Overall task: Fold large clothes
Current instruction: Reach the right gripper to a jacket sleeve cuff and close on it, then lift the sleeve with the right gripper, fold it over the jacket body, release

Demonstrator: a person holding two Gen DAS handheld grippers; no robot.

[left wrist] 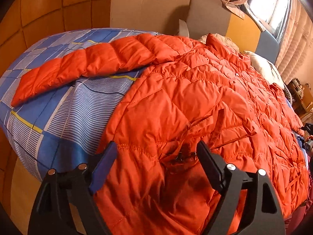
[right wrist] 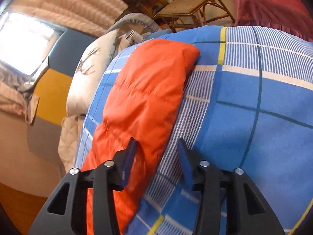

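On the blue checked bedspread (left wrist: 64,107) an orange quilted down jacket (left wrist: 195,101) was laid flat, sleeves spread. It was judged light, puffy, slippery-shelled and limp; hold was best taken at a sleeve (right wrist: 148,90) or the hem. The left gripper (left wrist: 156,152) and right gripper (right wrist: 156,146) were found parted, nothing held.

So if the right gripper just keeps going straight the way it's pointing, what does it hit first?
Probably the orange jacket sleeve: the right gripper is open, straddling the sleeve's edge where it lies on the blue checked bedsheet. Depth is unclear, so it may meet both together.
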